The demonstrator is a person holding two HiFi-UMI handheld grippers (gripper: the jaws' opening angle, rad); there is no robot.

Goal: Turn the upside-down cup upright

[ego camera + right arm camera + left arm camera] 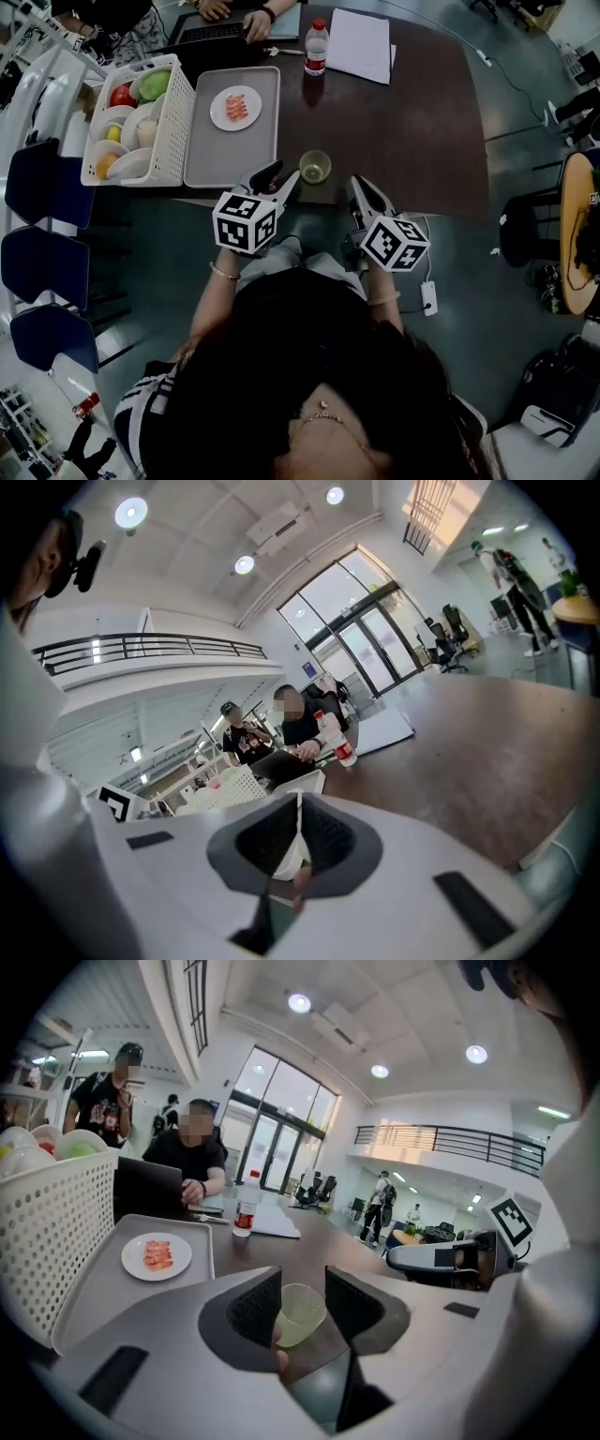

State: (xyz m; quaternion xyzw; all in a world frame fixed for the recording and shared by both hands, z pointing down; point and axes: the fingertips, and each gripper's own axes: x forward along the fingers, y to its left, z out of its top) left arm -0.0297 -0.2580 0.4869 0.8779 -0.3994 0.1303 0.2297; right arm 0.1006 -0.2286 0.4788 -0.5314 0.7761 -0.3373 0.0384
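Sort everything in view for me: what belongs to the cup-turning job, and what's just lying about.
Belongs to the job:
translucent cup, at the left gripper's open jaws
left gripper
right gripper, shut, empty

Just lying about:
grey tray
plate of pink food on the tray
white basket of bowls
water bottle
papers
laptop

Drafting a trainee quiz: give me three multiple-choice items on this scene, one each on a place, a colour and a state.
1. The white plate lies: A in the basket; B on the grey tray; C on the paper.
2. The bottle has a cap that is: A red; B blue; C green.
3. The cup stands: A mouth down; B on its side; C mouth up.
B: bare tray surface surrounds it. A: its top shows red. C: its open rim faces up.
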